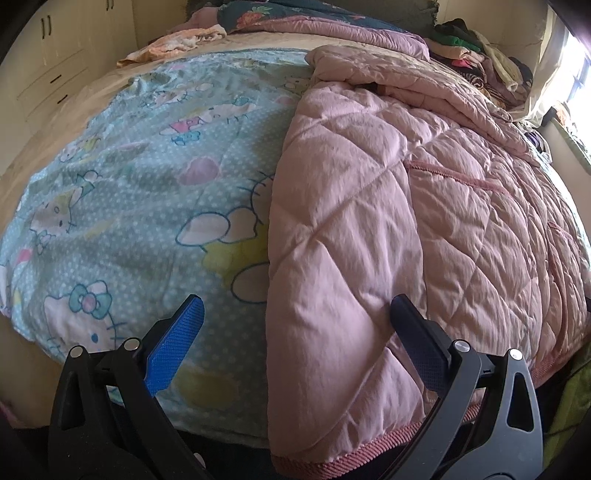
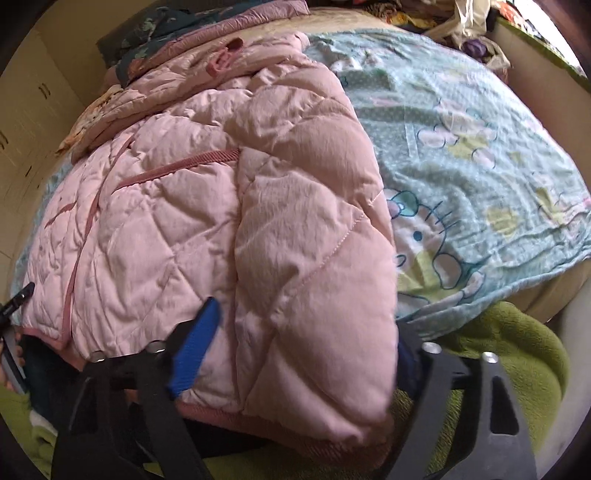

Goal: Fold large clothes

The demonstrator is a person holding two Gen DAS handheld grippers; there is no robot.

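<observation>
The pink jacket (image 1: 388, 206) lies part-folded on the bed sheet (image 1: 140, 177). Left gripper (image 1: 295, 325) stands wide, empty, straddling the folded edge. Right gripper (image 2: 306, 332) is wide around a sleeve fold; contact unclear. Risk: the puffy padding springs back or slides off the bed's near edge. The hem is cut off below.

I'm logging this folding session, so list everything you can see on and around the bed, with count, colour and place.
quilted jacket: one, pink, spread on the bed, sleeve folded over its front
cartoon bedsheet: one, light blue, under the jacket
floral quilt: one, dark teal with pink edge, head of bed
clothes pile: several, mixed colours, far corner by the window
green blanket: one, near bed edge
cabinets: cream, along the wall
left gripper: black, blue pad, open above the sleeve edge
right gripper: black, blue pad, open, straddling the folded sleeve
</observation>
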